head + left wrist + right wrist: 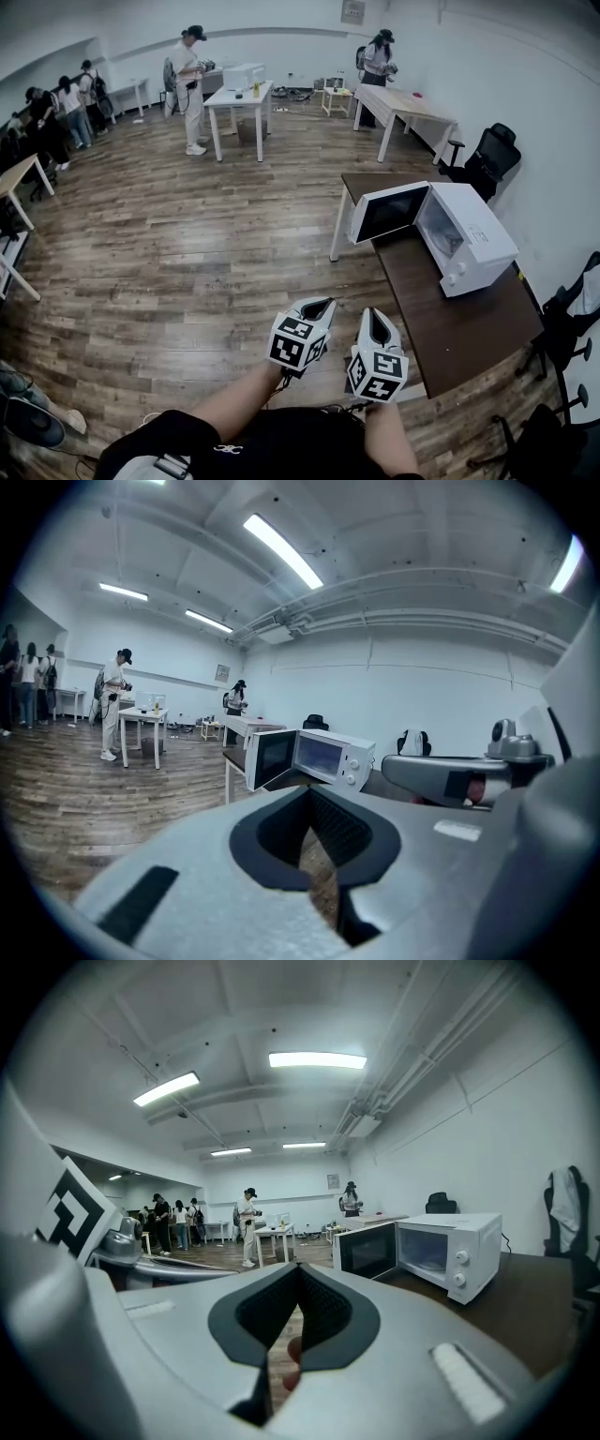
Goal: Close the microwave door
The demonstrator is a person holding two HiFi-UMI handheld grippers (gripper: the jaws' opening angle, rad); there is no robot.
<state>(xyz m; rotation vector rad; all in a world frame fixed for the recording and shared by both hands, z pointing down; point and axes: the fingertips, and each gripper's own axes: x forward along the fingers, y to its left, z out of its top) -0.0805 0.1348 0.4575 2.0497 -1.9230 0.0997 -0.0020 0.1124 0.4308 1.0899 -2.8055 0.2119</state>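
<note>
Door (389,212) hanging wide open, not there yet
Left gripper (319,303) and right gripper (375,315) both pinched together, empty. Microwave (473,234) sits on table (459,337) ahead-right, door swung out leftward; right gripper's nearer.

Wood floor (169,244), white walls (281,52), ceiling strip lights (317,1059), black chair (487,159).

The microwave (473,239) is set on the worktop (459,328), with its door (389,213) standing out to its left. A chair (487,159) is placed behind the worktop. The left tool (317,305) and right tool (375,317) are held side by side before the worktop's left edge, well apart from the microwave.
</note>
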